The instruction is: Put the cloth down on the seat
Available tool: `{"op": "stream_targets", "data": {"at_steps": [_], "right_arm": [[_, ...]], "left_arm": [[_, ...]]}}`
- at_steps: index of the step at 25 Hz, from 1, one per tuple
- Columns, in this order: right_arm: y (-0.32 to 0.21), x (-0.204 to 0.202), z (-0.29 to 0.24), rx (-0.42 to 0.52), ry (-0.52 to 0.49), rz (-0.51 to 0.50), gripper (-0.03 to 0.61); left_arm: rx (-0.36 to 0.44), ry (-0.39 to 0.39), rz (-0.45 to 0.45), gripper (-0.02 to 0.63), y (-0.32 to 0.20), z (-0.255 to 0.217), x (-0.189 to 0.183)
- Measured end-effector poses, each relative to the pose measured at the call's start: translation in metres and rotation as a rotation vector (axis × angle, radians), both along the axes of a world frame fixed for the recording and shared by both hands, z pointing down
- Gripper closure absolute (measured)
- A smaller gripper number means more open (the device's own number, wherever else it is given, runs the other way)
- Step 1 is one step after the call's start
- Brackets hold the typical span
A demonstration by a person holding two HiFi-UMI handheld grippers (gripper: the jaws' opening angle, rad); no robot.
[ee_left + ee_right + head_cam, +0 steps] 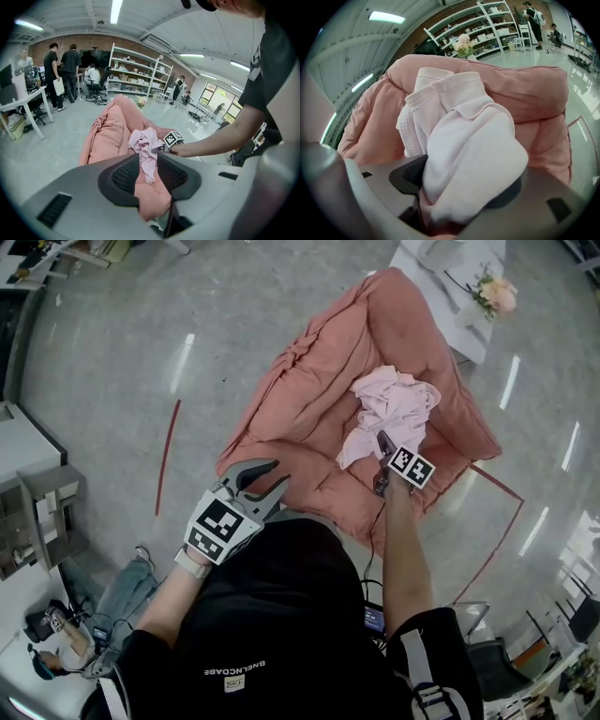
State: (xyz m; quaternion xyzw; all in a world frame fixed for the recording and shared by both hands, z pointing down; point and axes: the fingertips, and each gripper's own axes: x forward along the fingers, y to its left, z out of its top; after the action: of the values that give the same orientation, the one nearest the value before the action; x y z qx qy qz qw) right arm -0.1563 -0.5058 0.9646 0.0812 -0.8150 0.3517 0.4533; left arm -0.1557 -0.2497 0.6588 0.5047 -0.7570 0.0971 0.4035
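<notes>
My right gripper (382, 444) reaches down over the pink seat (309, 381), a soft padded beanbag chair on the grey floor (234, 315). Its 2 jaws stand wide apart and released. In the right gripper view the pale pink cloth (473, 154) bulges up between them and spills over their dark pads, but they are not clenched on it. The cloth lies bunched on the seat cushion, in front of the backrest (534, 93), with a waffle-textured fold showing at its left side.

In the head view the cloth (394, 409) sits crumpled in the hollow of the seat, with 1 flap trailing towards the front edge just beside my right jaws.

My left gripper (272, 476) hangs near the seat's front corner, well apart from the cloth. Its jaws are also released and grasp nothing. Through the gap between them in the left gripper view I see only the seat (108, 136), the cloth (146, 143) farther off and my right gripper (157, 149) touching it.

White shelving (136, 75) stands behind the seat, and several people (63, 75) stand by tables at the far left.
</notes>
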Motion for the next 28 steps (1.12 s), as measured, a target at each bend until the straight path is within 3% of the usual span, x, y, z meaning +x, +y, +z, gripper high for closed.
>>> {"op": "stream_targets", "data": {"at_steps": [13, 28], "right_arm": [[-0.017, 0.041, -0.027, 0.006, -0.019, 0.075, 0.253], [-0.02, 0.087, -0.085, 0.056, -0.035, 0.187, 0.253]], "left_arm": [[0.027, -0.01, 0.069, 0.503, -0.022, -0.01, 0.007], [0.13, -0.026, 0.192, 0.503, -0.045, -0.03, -0.003]]}}
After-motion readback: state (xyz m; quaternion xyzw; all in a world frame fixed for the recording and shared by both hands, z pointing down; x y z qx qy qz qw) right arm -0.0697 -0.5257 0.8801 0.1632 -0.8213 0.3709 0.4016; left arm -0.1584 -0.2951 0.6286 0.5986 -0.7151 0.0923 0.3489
